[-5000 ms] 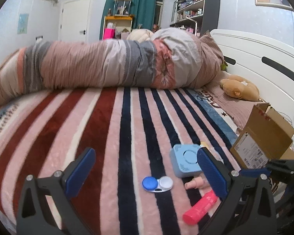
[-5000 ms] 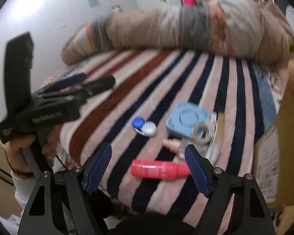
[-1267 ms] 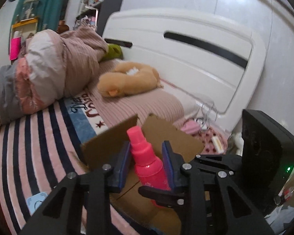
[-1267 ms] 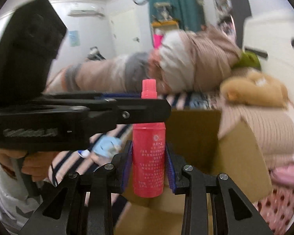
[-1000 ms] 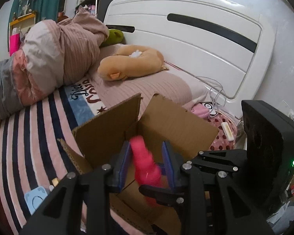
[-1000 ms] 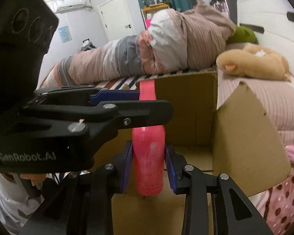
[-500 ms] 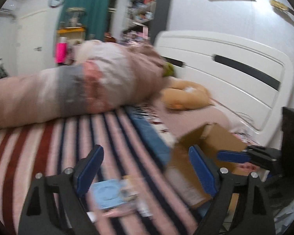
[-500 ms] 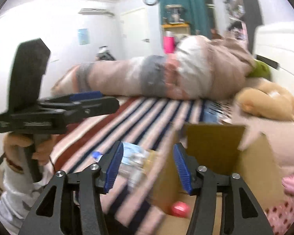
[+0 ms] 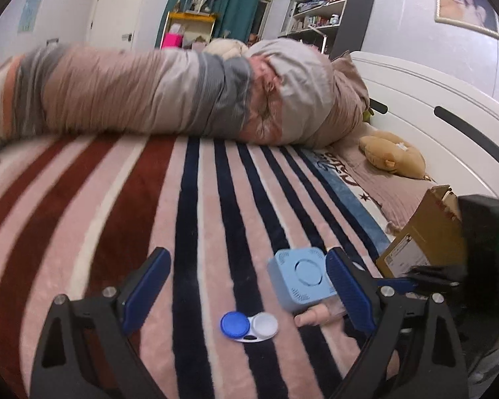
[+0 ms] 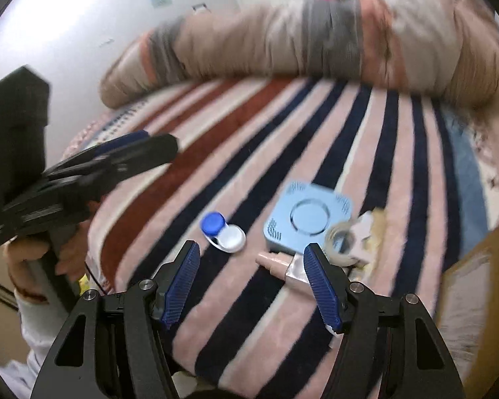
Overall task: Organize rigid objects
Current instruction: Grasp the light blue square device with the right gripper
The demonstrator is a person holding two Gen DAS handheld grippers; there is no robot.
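Left gripper [image 9: 246, 286]: jaws wide, empty, back over the bed's near edge. Contact lens case [image 9: 249, 323], blue box [image 9: 301, 278], small bottle [image 10: 276, 261] left there. Right gripper [image 10: 252, 282]: jaws apart, empty. Pink bottle gone, probably into cardboard box [image 9: 425, 236], right edge.

A fuzzy striped blanket [image 9: 196, 219] is lying under a smooth plastic lens case [image 9: 248, 325] — beside a matt cardboard box [image 9: 422, 236].

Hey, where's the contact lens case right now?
The contact lens case lies on the striped blanket, just left of the light blue square device in both wrist views, between the open left gripper's fingers.
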